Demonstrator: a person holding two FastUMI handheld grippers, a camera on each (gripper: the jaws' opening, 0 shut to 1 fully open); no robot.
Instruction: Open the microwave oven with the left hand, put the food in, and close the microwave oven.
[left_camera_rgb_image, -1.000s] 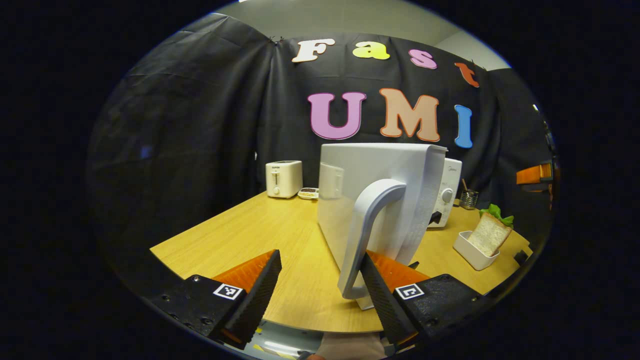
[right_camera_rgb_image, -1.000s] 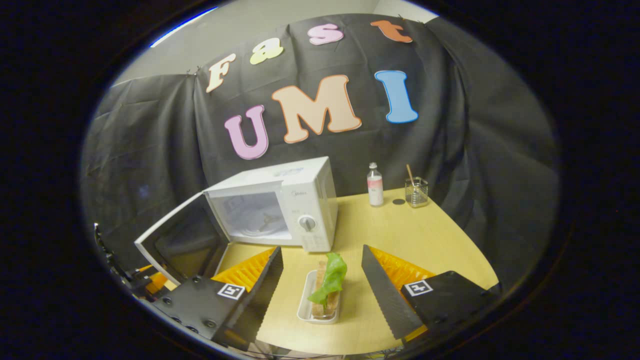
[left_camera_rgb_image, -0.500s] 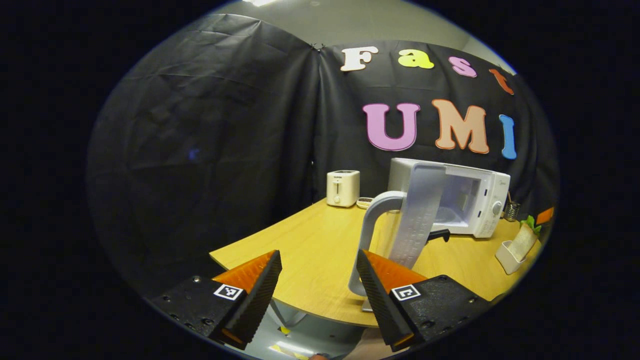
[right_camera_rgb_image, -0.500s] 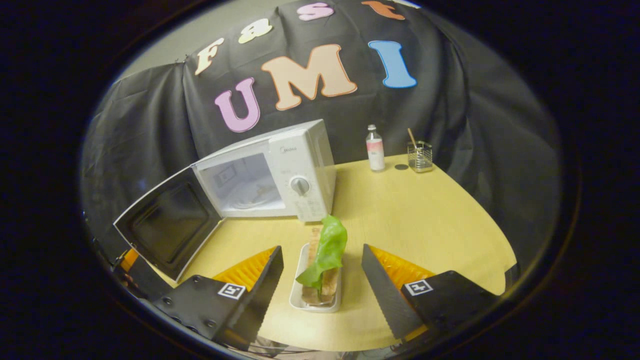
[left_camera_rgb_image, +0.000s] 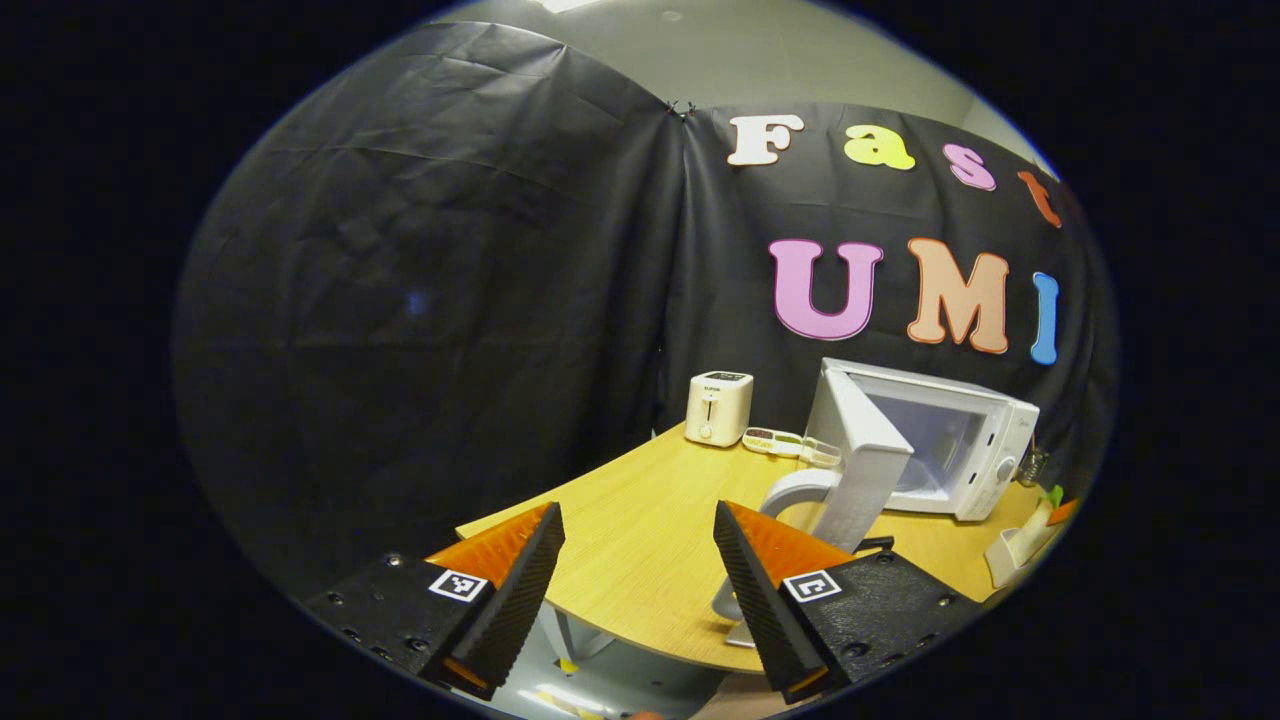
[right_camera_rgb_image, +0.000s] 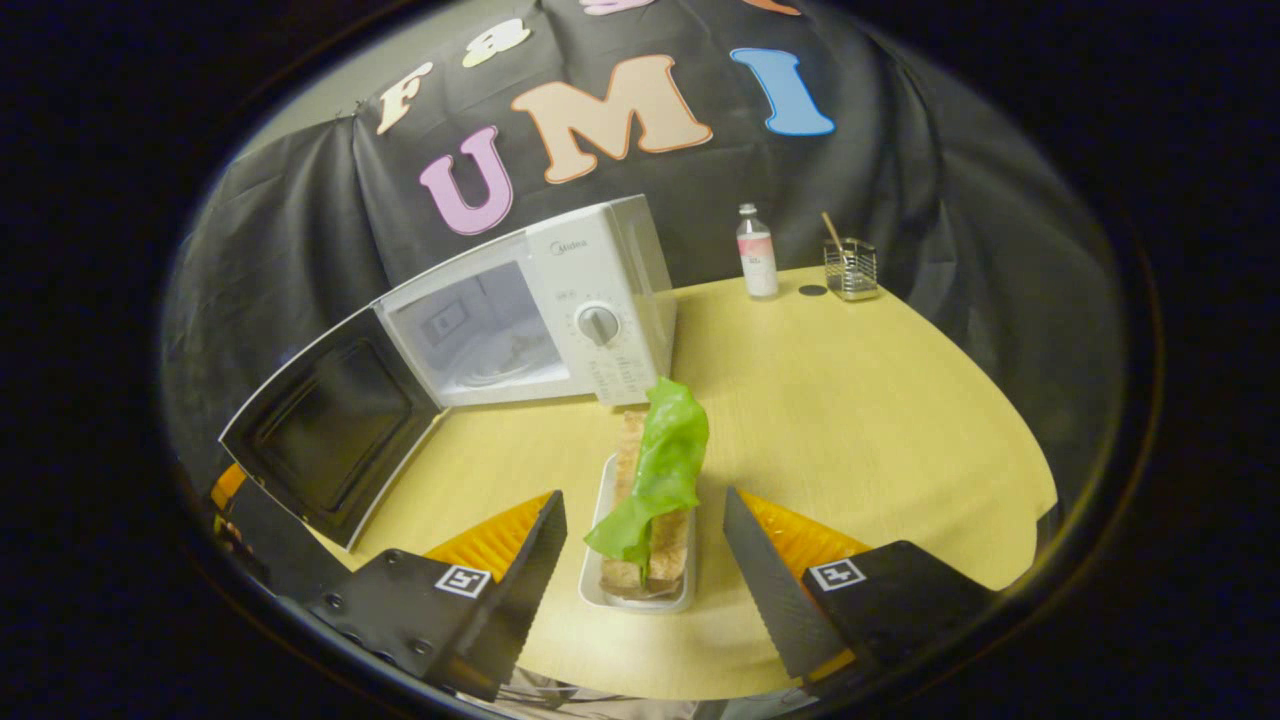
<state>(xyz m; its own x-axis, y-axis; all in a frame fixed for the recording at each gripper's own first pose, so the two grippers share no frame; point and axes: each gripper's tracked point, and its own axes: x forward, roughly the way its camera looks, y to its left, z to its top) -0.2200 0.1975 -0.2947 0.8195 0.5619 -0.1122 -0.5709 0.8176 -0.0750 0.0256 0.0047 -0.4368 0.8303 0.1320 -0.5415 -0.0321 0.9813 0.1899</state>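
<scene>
The white microwave (left_camera_rgb_image: 950, 440) stands on the wooden table with its door (left_camera_rgb_image: 862, 455) swung wide open, the curved handle (left_camera_rgb_image: 795, 490) facing me. My left gripper (left_camera_rgb_image: 637, 508) is open and empty, back from the handle near the table's front edge. In the right gripper view the microwave (right_camera_rgb_image: 590, 290) shows its open cavity, the dark inside of the door (right_camera_rgb_image: 335, 425) at the left. A sandwich with a lettuce leaf (right_camera_rgb_image: 660, 465) stands in a white tray (right_camera_rgb_image: 600, 590). My right gripper (right_camera_rgb_image: 642, 495) is open, its fingers on either side of the tray's near end, apart from it.
A white toaster (left_camera_rgb_image: 718, 408) and a small divided dish (left_camera_rgb_image: 785, 442) sit at the table's back. Behind the microwave's right side stand a bottle (right_camera_rgb_image: 757, 252) and a glass holder (right_camera_rgb_image: 851, 268). Bare tabletop (right_camera_rgb_image: 880, 400) lies to the right of the tray.
My left gripper came off the door handle and drew back to the left, leaving the door wide open. My right gripper moved closer over the sandwich tray.
</scene>
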